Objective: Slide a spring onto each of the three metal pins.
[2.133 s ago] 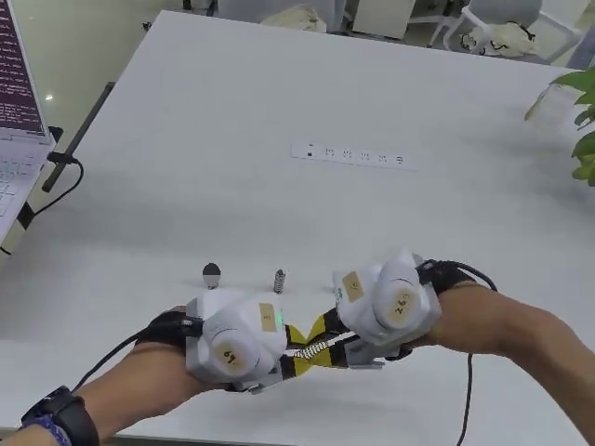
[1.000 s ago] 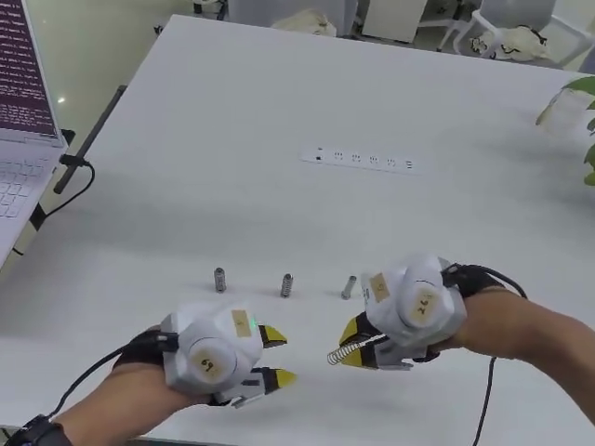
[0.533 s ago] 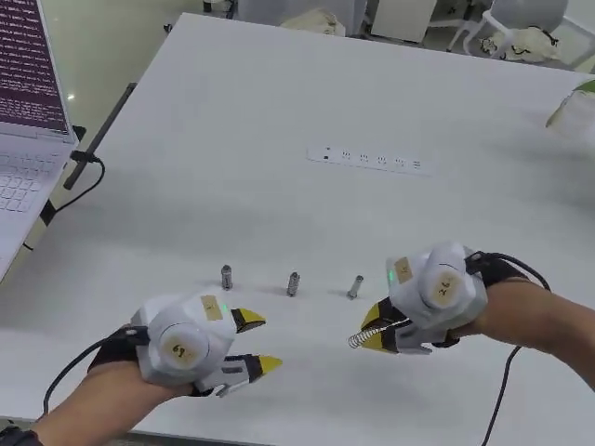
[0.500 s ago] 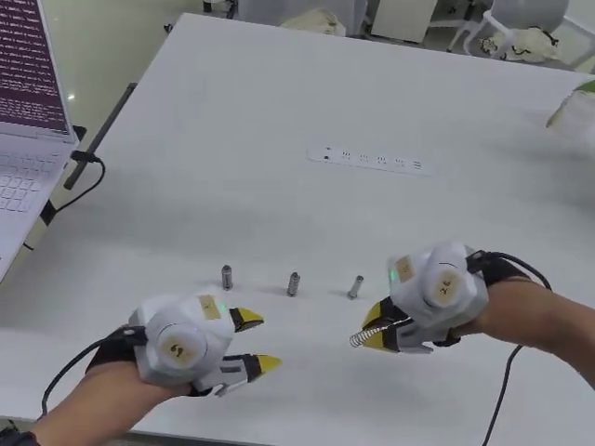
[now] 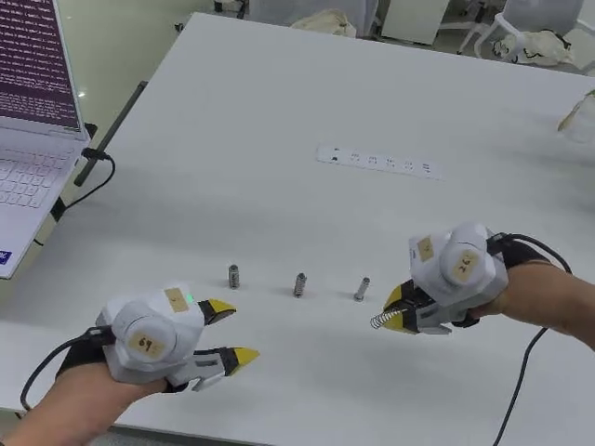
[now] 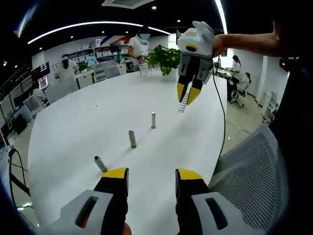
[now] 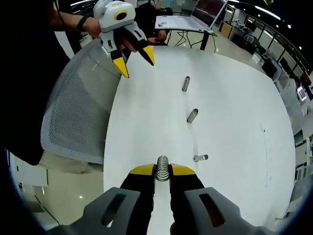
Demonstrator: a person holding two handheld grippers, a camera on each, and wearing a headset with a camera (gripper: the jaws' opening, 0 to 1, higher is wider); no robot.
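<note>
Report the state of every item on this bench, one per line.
left gripper: open, empty.
right gripper: shut on a loose coiled metal spring.
left short metal pin: upright, spring on it.
middle metal pin: upright, spring on it.
right metal pin: bare, no spring yet.
silver laptop: open, screen lit.

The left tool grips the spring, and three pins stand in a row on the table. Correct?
No: the right tool grips the spring, as the right gripper view shows; the left tool is open. The three pins do stand in a row on the table.
</note>
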